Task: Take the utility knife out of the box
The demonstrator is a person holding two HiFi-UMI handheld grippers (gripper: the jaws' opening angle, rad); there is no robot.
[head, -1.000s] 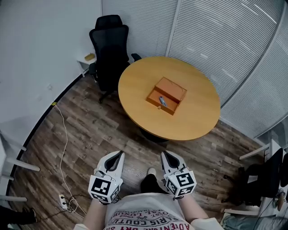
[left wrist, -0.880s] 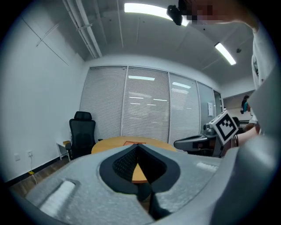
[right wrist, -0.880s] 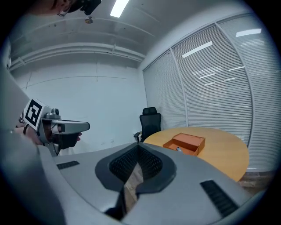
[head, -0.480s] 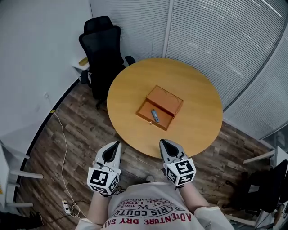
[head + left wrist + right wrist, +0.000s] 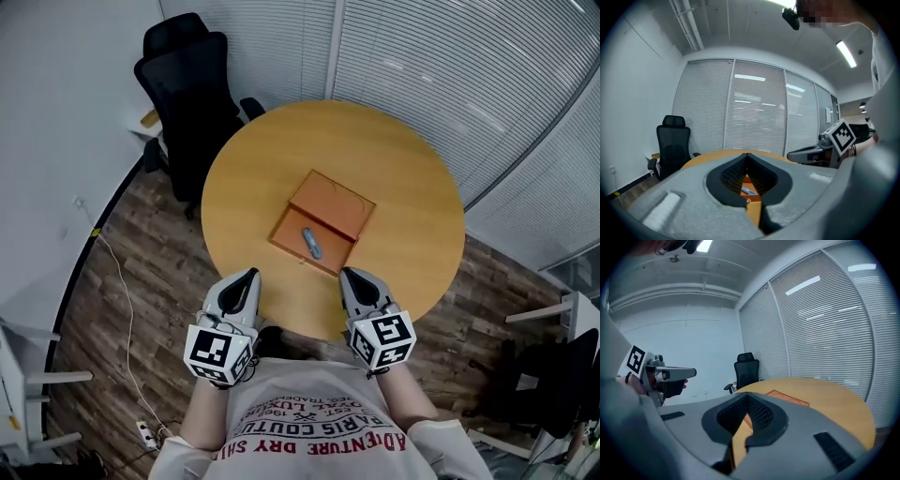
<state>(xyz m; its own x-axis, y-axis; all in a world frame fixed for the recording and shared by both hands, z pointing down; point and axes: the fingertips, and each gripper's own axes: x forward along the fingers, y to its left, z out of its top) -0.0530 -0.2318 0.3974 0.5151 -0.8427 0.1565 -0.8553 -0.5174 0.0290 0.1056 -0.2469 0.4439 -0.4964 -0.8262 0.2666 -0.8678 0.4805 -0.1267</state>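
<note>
The utility knife [image 5: 310, 243] lies inside the open box [image 5: 287, 234], a little to the left of the middle of the head view. It is a small grey thing and it rests on the bottom of the box, near its centre. The lid [image 5: 335, 204] of the box is folded back and lies flat on the side away from the person. The box is orange-brown and stands on a round wooden bench [image 5: 403, 178], in the half of it that is nearer to the person.

Both grippers are at the lower middle of the head view, over the near edge of the bench, apart from the box and not touching it. The left gripper [image 5: 250, 275] points at the left front corner of the box. In its own view the jaws are clenched, tip against tip, with nothing held, and the knife is seen through the hollow behind the tips. The right gripper [image 5: 348, 274] points at the right front corner. Its jaws are also pressed together and hold nothing.

Behind the bench, at the upper left of the frame, there is a black office chair [image 5: 187, 94]. White blinds [image 5: 450, 66] fill the upper right. A white cable [image 5: 122, 281] runs over the wooden floor [image 5: 159, 281] at the left.
</note>
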